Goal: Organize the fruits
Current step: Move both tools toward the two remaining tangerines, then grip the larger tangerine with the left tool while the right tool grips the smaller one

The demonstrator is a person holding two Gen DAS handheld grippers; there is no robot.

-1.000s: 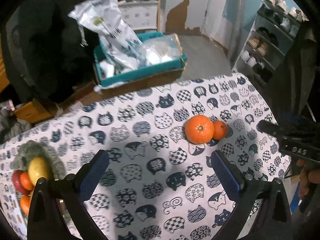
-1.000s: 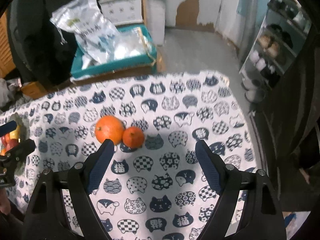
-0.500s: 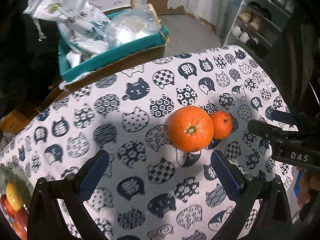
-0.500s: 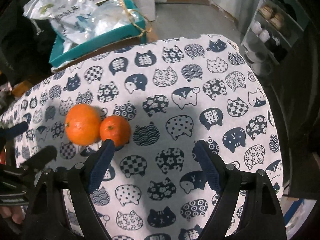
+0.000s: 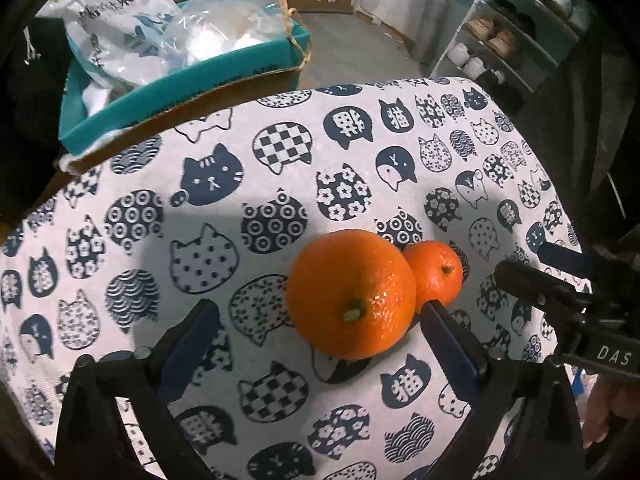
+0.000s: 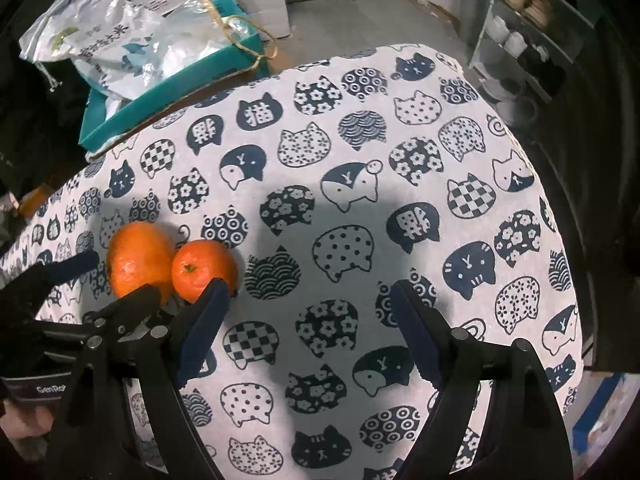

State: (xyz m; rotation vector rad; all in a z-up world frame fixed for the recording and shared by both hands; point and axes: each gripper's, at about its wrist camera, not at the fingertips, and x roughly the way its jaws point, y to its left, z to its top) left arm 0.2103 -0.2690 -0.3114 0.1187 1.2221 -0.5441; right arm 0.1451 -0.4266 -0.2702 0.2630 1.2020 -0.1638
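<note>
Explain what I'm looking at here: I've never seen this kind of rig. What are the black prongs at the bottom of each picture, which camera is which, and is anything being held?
There is no robot. A person holds a two-finger gripper in each hand, and a fisheye camera on each looks forward along its fingers; the black prongs with blue pads are those fingers.

The left wrist view shows the left gripper over a cat-print tablecloth. A large orange sits between its pads, touching a small orange. The jaws are closing, but the pads do not yet press the fruit. The right gripper enters at that picture's right edge.

The right wrist view shows the right gripper open over bare cloth, with both oranges off to its left. Nothing is held.

Behind the table stands a teal box with plastic bags, and a shoe rack.
</note>
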